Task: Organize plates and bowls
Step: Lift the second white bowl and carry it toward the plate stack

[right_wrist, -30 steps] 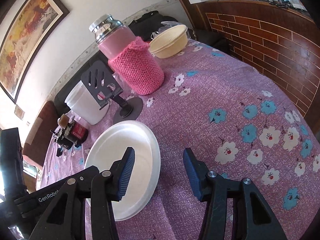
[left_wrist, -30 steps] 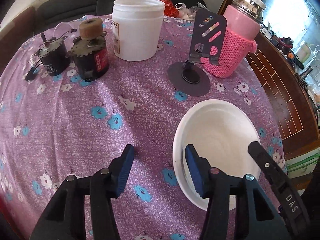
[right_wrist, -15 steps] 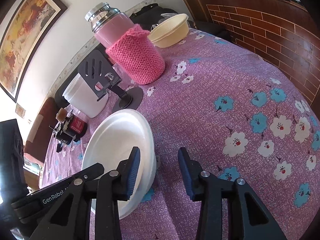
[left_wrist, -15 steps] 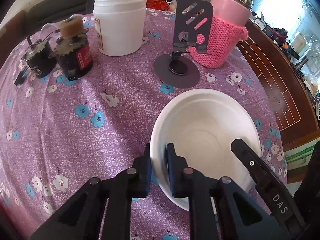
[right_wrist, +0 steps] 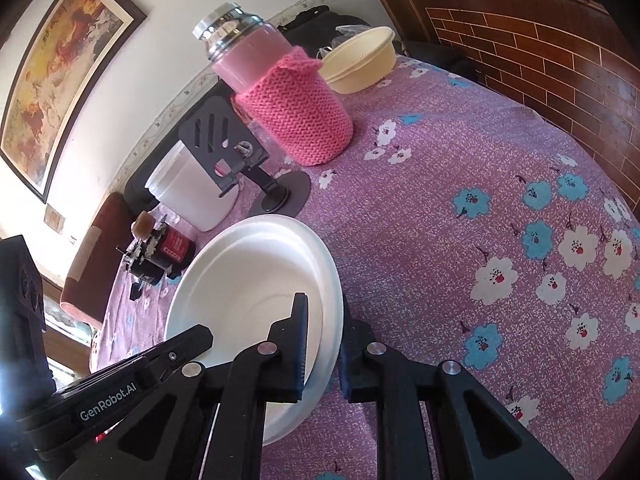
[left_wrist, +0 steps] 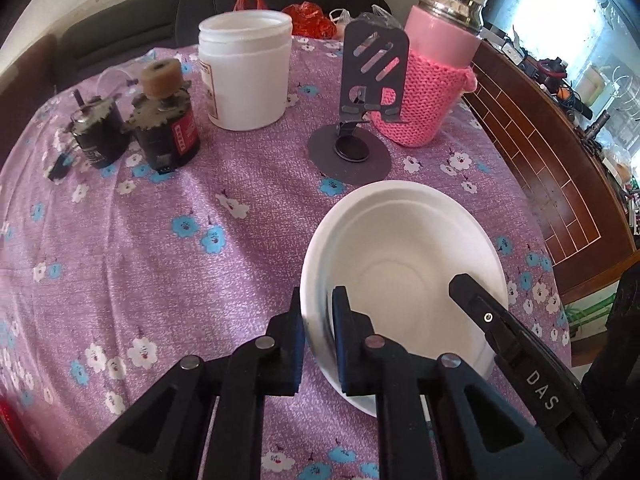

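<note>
A white plate (left_wrist: 404,276) lies on the purple flowered tablecloth (left_wrist: 160,240). My left gripper (left_wrist: 318,328) is shut on the plate's left rim. My right gripper (right_wrist: 324,340) is shut on the plate's (right_wrist: 252,280) right rim, one finger inside and one outside. The plate looks slightly raised and tilted. A stack of cream bowls (right_wrist: 360,60) stands at the far edge of the table in the right wrist view, behind the pink flask (right_wrist: 280,96).
A white jar (left_wrist: 246,72), a grey phone stand (left_wrist: 360,120), a flask in a pink knitted sleeve (left_wrist: 432,80) and two small dark motors (left_wrist: 136,128) stand at the back. A brick wall (right_wrist: 540,52) runs along the right.
Both grippers have closed from wide open onto opposite rims of the white plate. The plate has shifted slightly and its rim has lifted.
</note>
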